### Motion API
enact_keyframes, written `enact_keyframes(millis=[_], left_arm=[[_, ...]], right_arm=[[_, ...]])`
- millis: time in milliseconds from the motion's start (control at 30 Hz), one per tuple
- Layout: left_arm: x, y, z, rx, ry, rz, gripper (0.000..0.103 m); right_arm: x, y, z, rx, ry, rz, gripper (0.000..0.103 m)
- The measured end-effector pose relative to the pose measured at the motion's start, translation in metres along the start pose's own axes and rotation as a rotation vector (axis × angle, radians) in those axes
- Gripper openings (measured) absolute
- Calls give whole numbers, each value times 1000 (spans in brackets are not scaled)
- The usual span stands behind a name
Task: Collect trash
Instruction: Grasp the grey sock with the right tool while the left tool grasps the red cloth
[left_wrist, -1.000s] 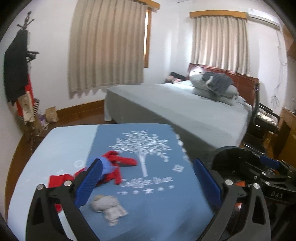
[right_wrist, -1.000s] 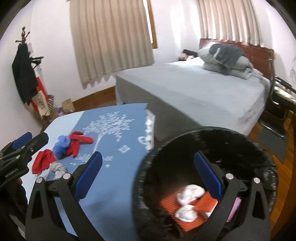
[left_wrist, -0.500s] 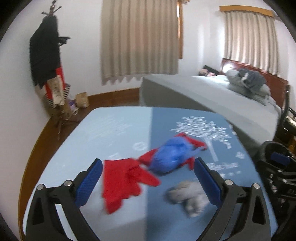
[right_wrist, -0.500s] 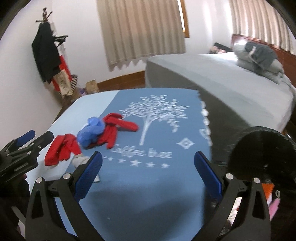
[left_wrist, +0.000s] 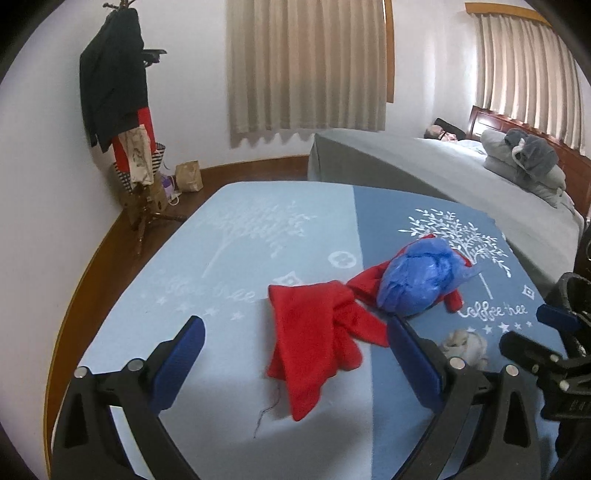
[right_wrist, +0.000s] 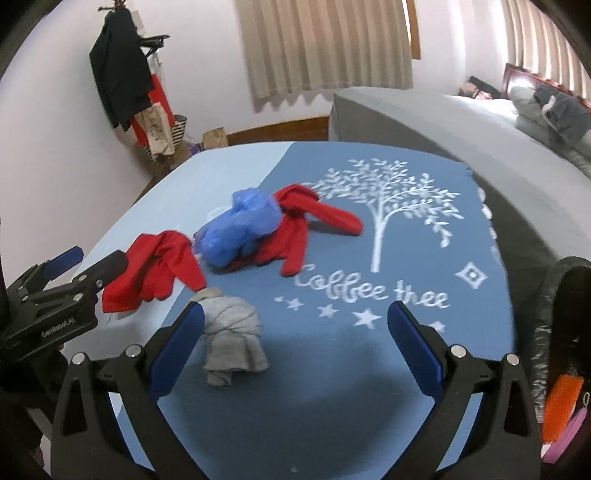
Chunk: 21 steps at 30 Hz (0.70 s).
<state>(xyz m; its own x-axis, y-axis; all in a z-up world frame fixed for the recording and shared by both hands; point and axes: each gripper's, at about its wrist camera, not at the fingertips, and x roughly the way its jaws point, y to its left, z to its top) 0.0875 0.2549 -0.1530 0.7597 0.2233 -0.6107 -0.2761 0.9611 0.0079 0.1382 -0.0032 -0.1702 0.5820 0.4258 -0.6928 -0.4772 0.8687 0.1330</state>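
On the blue-clothed table (left_wrist: 229, 258) lie a flat red cloth (left_wrist: 314, 343), a crumpled blue plastic bag (left_wrist: 421, 280) on a second red cloth (right_wrist: 295, 229), and a knotted grey rag (right_wrist: 232, 332). My left gripper (left_wrist: 295, 362) is open and empty, straddling the flat red cloth just above the table. My right gripper (right_wrist: 295, 347) is open and empty, its left finger beside the grey rag. The black trash bin (right_wrist: 561, 332) with orange and pink trash stands at the table's right edge. The left gripper also shows in the right wrist view (right_wrist: 85, 266), and the right gripper in the left wrist view (left_wrist: 543, 336).
A grey bed (left_wrist: 461, 184) with folded bedding stands beyond the table. A coat stand (left_wrist: 122, 122) with clothes and bags stands by the left wall. Curtains (left_wrist: 306, 66) cover the windows. Wooden floor surrounds the table.
Both grippers swung left from the bin toward the cloths on the table. The left gripper moved closer to the flat red cloth; the right gripper came down near the grey rag.
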Motion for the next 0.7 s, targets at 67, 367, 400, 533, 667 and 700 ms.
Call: enact_keyframes(millis=[67, 367, 400, 533, 667, 700], left_arm=[[1, 3, -1, -7, 4, 5, 97], [2, 12, -6, -23, 16, 14, 97], [2, 12, -6, -23, 16, 15, 97], [4, 13, -6, -32, 22, 16, 97], [10, 11, -5, -38, 32, 9, 96], [12, 10, -5, -36, 35, 8, 96]], right_arm=[[4, 6, -2, -17, 10, 9, 96], [24, 26, -8, -61, 70, 52, 78], [27, 28, -9, -65, 81, 61, 74], [33, 31, -11, -75, 119, 100, 49], [32, 28, -11, -62, 134, 136, 34], [31, 27, -11, -60, 133, 139, 32]])
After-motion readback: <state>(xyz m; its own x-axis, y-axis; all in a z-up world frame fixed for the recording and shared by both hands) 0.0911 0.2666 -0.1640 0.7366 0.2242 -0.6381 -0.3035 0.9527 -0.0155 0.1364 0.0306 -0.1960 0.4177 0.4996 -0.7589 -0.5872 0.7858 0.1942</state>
